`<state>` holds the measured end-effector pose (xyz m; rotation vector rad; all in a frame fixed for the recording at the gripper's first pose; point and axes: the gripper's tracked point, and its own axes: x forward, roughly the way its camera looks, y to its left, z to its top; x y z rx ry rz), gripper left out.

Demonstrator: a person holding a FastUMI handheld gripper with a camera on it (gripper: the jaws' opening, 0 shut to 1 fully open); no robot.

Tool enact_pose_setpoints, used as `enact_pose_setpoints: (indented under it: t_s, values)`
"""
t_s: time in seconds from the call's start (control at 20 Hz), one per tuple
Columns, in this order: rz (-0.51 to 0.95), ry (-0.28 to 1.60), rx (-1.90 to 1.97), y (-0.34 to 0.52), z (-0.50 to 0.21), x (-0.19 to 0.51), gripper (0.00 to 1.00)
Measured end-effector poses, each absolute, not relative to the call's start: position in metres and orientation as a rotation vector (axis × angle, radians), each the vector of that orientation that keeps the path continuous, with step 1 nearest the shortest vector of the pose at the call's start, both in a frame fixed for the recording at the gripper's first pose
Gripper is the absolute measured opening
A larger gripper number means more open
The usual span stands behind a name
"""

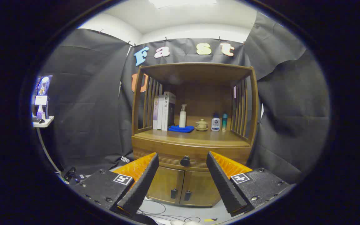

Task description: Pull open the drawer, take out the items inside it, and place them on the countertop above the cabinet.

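- In the gripper view, the gripper [182, 161] stands wide open with nothing between its two fingers; the black ribbed pads [142, 184] face each other across a broad gap, backed by orange ribbing.
- Straight ahead, well beyond the fingertips, stands a wooden cabinet [192, 137] against the black cloth wall.
- The drawer [167, 153] runs across the cabinet just under the countertop, and it is closed; its dark round knob [185, 161] shows in the gap between the two fingers, apart from both.
- The countertop [195, 137] sits above the drawer, under a wooden canopy with slatted sides.
- On the countertop, toward the back, several books [164, 111] stand upright at the left.
- Just right of the books a white pump bottle [182, 116] stands upright on a folded blue cloth [181, 128].
- Further right sits a small lidded pot [201, 124], then a white bottle with a blue cap [215, 122], then a slim teal bottle [224, 121] just beside it.
- Below the drawer are two closed cabinet doors [183, 187] with small dark handles near their meeting edge.
- Loose cables [158, 209] lie on the pale floor in front of the cabinet, below the fingers.
- What the drawer holds cannot be told, since it is shut.
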<state>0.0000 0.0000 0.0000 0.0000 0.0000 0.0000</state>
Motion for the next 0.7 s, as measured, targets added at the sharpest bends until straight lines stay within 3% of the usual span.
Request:
enact_pose_setpoints:
  t_s: [0.7]
  values:
    - [-0.023, -0.017, -0.008, 0.0015, 0.0057, 0.0004, 1.0]
